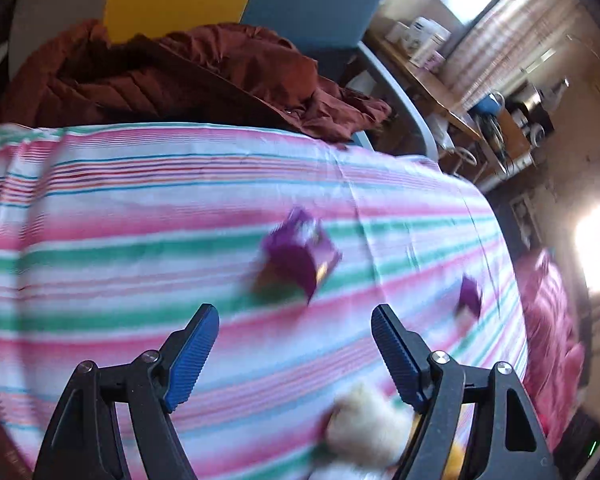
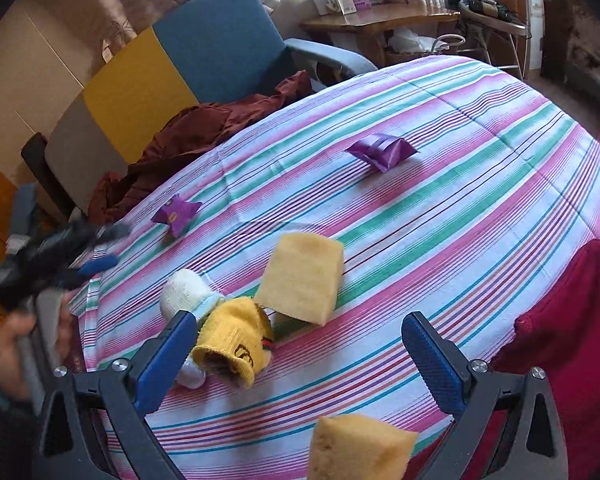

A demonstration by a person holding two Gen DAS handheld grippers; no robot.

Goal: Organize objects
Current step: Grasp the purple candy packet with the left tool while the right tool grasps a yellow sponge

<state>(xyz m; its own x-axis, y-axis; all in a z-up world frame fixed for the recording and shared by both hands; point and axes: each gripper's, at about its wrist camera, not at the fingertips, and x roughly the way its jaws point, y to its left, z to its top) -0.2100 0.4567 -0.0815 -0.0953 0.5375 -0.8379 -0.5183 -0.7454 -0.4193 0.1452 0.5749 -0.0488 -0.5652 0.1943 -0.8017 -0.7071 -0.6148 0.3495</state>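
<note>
while both hand-held grippers, left (image 1: 294, 322) and right (image 2: 300, 334), gape wide and empty over the striped worktop (image 2: 460, 216), we judge sorting like with like best. we would close squarely on the near purple packet (image 1: 298, 258), which lies just ahead of the left one, well apart from the yellow sponge (image 2: 302, 278).

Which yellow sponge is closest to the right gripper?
The sponge at the bottom of the right wrist view, low between the open fingers. The other sponge sits farther out, tilted beside the yellow sock.

Two purple packets (image 2: 382, 151) (image 2: 176, 214), two yellow sponges (image 2: 302, 278) (image 2: 358, 446), one yellow sock (image 2: 232, 344), one white sock (image 2: 184, 290)
</note>
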